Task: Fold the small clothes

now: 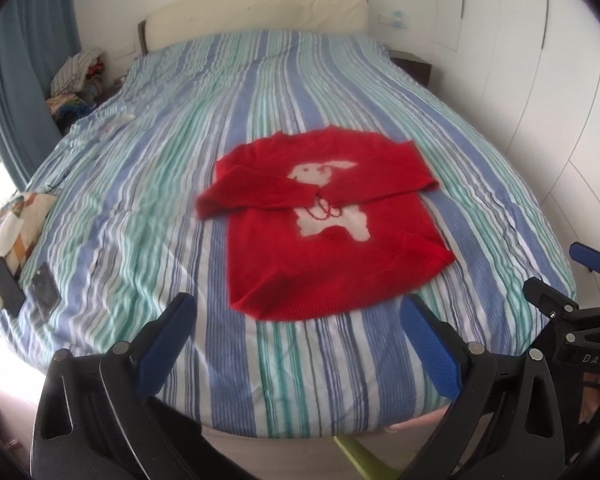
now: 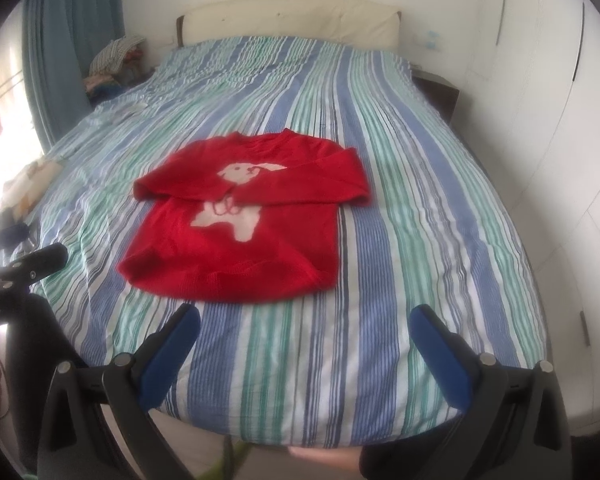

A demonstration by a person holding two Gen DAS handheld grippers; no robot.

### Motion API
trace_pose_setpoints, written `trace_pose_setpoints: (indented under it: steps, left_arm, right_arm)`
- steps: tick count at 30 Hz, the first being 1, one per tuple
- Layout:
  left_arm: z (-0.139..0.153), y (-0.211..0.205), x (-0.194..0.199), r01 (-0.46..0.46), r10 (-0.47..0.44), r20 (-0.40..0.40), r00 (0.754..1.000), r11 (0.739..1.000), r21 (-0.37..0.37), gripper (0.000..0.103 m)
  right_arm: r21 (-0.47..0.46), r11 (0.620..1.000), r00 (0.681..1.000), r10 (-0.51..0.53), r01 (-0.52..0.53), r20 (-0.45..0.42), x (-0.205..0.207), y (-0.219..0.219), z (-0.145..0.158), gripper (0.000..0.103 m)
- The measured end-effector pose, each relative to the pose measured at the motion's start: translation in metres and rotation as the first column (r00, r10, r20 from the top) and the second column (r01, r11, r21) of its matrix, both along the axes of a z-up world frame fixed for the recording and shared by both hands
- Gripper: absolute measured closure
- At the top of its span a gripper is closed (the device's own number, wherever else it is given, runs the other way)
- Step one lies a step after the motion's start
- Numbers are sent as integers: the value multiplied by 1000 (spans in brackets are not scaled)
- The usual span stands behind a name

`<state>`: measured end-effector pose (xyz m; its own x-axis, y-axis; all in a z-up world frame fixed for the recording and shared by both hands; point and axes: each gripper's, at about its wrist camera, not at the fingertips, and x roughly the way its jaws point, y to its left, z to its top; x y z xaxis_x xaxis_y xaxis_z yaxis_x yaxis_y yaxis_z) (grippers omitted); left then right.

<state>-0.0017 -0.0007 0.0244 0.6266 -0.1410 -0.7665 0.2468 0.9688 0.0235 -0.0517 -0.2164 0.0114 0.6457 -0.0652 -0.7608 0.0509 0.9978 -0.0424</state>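
- Left claw (image 1: 300, 340): jaws spread wide, nothing between the blue pads. It hangs over the foot edge of the bed (image 1: 260, 380), clear of the cloth.
- Red sweater (image 1: 332, 232): lies flat on the striped cover ahead of the left claw and slightly toward its right, white animal motif facing up. Both sleeves are already crossed over the chest; the hem is the edge nearest the claws.
- Right claw (image 2: 306, 344): jaws likewise wide apart and empty. The sweater (image 2: 236, 236) lies ahead of it and toward its left.
- Step in hand, as judged: sleeves are in; the body fold is not yet made.
- Next move, as judged: each claw needs to reach forward to its own hem corner, pinch through both layers, and carry the hem toward the collar.
- Caution: slack knit may sag between the corners; the lift should stay level.
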Motion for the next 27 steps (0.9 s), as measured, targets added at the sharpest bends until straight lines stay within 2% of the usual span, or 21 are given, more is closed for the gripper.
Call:
trace_pose_setpoints:
  steps: [3, 8, 16, 22, 27]
  left_arm:
    - [3, -8, 0, 19, -19, 3, 1000, 999, 34, 1]
    - [-1, -7, 3, 6, -6, -14, 1000, 999, 49, 1]
    - [-2, 6, 4, -1, 1, -4, 1000, 999, 48, 1]
    - [-5, 21, 10, -26, 27, -30, 999, 1000, 17, 1]
    - [-12, 18, 13, -8, 8, -59, 998, 1000, 6, 1]
  right_arm:
    - [-15, 1000, 1000, 3, -3, 6, 0, 1, 3, 0]
    - [-15, 1000, 1000, 10, -10, 7, 2, 1, 4, 0]
    - [-4, 1000, 1000, 25, -25, 5, 0, 2, 2, 0]
    - [-2, 1000, 1000, 22, -22, 0, 0, 1, 0, 0]
    - [3, 1000, 1000, 26, -26, 3, 1, 1, 0, 0]
